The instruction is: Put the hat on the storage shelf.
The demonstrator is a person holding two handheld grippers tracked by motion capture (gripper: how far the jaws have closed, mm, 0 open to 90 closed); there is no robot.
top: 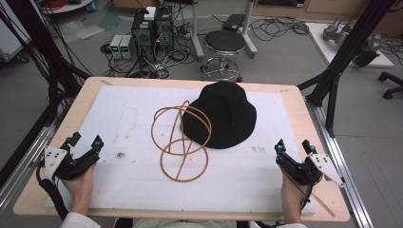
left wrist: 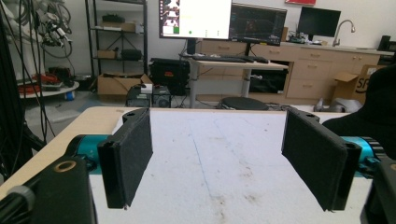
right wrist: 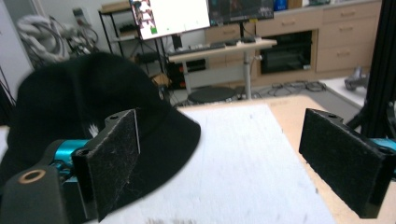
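Note:
A black bucket hat [top: 221, 114] lies brim-down on the white mat [top: 119, 118], a little right of the middle. An orange wire stand of crossed hoops [top: 182, 141] lies against its left brim. My left gripper [top: 85, 141] rests open near the mat's left edge, its jaws wide apart over bare mat [left wrist: 219, 154]. The hat's edge [left wrist: 378, 107] shows at the right in the left gripper view. My right gripper [top: 293, 145] stands open at the mat's right side, clear of the hat. In the right gripper view the hat [right wrist: 88, 102] lies ahead, behind the left pad [right wrist: 114, 158].
The mat covers a wooden table [top: 85, 90]. Beyond the far edge stand a black stool [top: 224, 45], computer boxes [top: 152, 28] and loose cables on the floor. Black frame posts [top: 351, 42] rise at the right and left.

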